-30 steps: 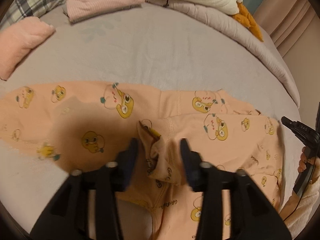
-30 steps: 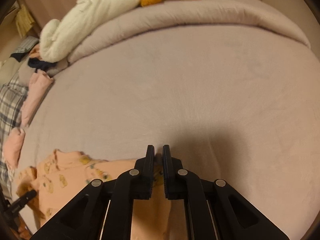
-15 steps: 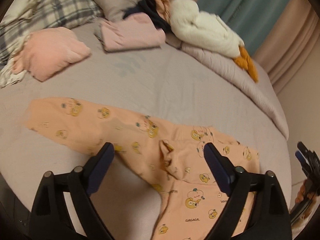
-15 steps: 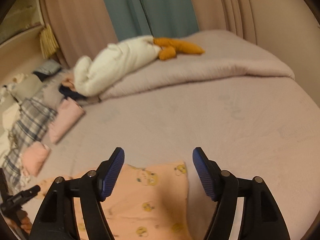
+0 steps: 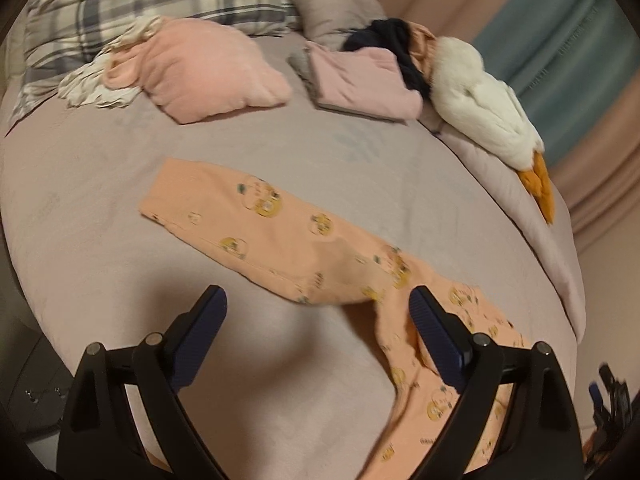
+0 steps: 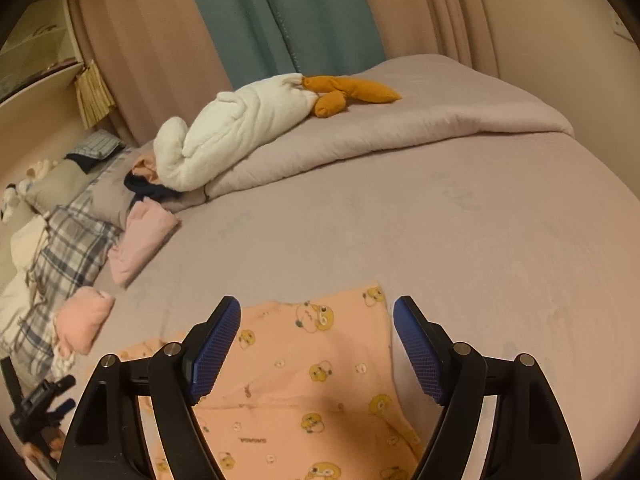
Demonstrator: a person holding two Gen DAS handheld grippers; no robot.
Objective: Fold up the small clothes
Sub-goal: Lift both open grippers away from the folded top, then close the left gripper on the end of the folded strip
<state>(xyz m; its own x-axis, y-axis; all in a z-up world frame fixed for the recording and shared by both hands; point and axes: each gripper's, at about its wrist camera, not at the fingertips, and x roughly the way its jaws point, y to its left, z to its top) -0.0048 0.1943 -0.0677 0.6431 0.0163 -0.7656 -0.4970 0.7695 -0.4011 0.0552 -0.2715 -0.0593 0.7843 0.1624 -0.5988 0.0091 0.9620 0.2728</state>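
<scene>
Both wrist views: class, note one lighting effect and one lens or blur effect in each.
Left wrist view: the claw casts a dark shadow on the bed; the peach pyjamas print is motion-smeared. Right wrist view: warm dim light, sharper print, curtains bowed by fisheye.

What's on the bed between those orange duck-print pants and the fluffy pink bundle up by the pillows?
Nothing but bare mauve bedspread. In the left wrist view, an open stretch of it separates the orange pants from the pink bundle.

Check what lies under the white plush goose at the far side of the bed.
The white plush goose rests on a folded mauve duvet; its head end overlaps dark navy clothing. Anything directly beneath it is covered.
</scene>
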